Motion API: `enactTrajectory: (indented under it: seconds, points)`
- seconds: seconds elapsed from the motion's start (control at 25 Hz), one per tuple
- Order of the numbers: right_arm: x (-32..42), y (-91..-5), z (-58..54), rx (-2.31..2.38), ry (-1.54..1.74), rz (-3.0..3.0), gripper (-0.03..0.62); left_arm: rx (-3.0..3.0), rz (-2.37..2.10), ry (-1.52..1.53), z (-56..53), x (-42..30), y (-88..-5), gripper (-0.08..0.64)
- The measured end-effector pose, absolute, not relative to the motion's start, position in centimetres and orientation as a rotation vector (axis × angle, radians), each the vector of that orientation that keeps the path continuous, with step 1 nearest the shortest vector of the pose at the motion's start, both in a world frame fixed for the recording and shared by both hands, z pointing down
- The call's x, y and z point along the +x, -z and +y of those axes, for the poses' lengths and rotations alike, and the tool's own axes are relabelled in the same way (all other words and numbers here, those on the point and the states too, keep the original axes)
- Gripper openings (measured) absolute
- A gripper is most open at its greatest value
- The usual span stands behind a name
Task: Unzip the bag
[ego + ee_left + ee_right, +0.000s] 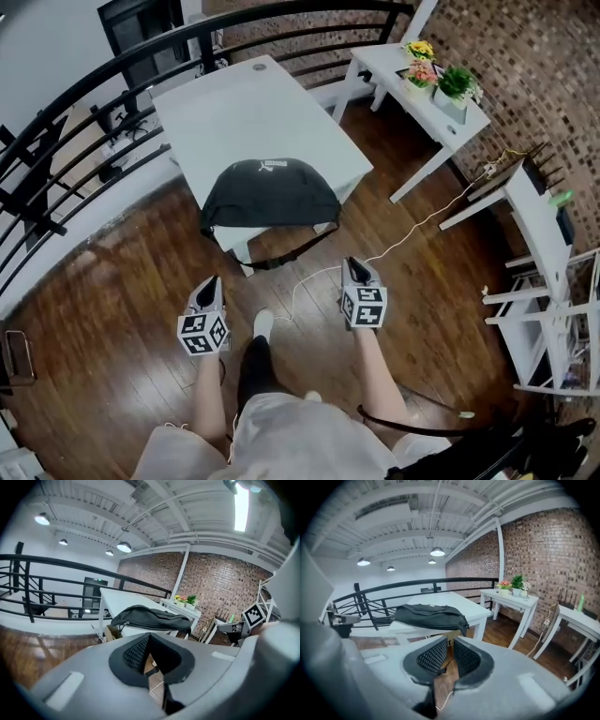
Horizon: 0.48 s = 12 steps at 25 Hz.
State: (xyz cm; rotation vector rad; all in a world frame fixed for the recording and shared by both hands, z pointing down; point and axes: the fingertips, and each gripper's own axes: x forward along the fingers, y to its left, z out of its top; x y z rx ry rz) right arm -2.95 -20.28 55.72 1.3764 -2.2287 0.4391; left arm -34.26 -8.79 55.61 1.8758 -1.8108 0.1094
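Left tongs (149, 644): closed, pads together with nothing between them. We hold them low over the wooden floor (103, 309), short of the table's near edge.
Right tongs (449, 657): a narrow gap stands between the pads and nothing is in it. We hold them level with the left pair and well apart from the bag.
Bag (270, 192): black and slumped flat. It lies along the near edge of the table, covering most of that edge from corner to corner. We cannot tell how its zip stands.
Strap (281, 260): black, hanging in a loop below the table's near edge.
Table (253, 103): white and rectangular, its far corner near the railing.
Cable (412, 230): white, running over the floor from below the table's near right corner toward the brick wall.
Side table (389, 58): white, beyond the table's right edge and against the brick wall (534, 66). It carries flower pots (436, 80) in a row.
Railing (94, 84): black, curving round past the table's left and far edges.
Shelf rack (544, 281): white, at our far right.
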Motion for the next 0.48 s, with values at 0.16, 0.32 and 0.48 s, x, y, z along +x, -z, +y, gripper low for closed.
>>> enactTrajectory:
  seconds: [0.16,0.32,0.48]
  points:
    - [-1.7,-52.1,-7.3,1.223,-0.382,-2.405,-0.008,1.979,-1.819,-0.055,-0.4,-25.2,-51.0,0.018]
    - [3.1,-47.5,3.5,1.21,-0.47,-2.517,-0.008,2.089,-1.801,-0.02,8.2,-14.8,-45.6,0.017]
    - [5.7,-42.3,10.3,1.175,-0.459,-2.596,-0.008,2.273,-1.789,-0.069,13.9,-8.2,-39.1,0.018]
